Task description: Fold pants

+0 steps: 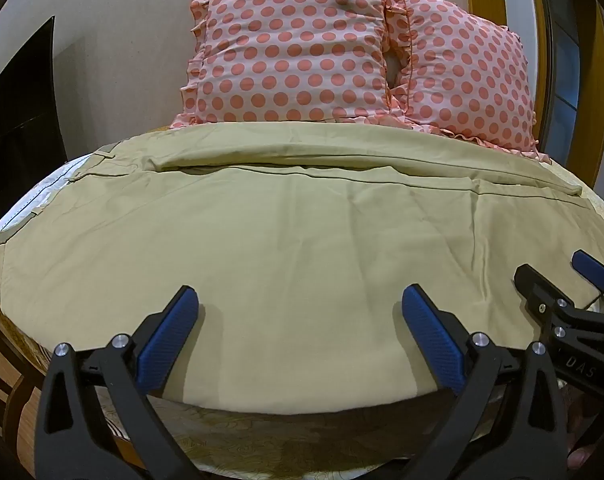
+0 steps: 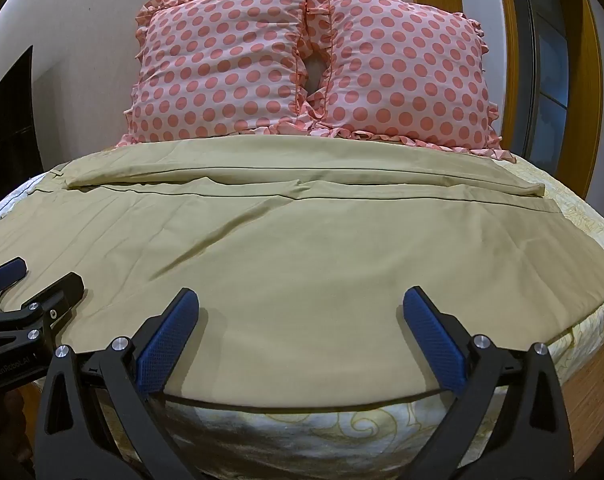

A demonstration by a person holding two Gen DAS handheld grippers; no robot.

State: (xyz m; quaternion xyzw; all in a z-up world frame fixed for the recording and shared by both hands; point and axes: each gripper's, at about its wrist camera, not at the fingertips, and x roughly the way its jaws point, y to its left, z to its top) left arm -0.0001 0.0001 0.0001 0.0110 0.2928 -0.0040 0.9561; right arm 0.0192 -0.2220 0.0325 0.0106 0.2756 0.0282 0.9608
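Each hand-held gripper — left [image 1: 300, 308], right [image 2: 300, 308] — gapes wide, empty, above the pants [image 1: 302, 240].

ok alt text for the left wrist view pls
Khaki pants lie spread flat across a bed, the open left gripper above their near edge. Two pink polka-dot pillows stand behind; the right gripper shows at right.

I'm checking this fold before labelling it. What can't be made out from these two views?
- Waistband end of the khaki cotton pants: cut off at the left edge in both wrist views.
- Pants' near hem: hidden behind the open left gripper and right gripper.
- Gap between the two pink polka-dot ruffled pillows: too shadowed to read.
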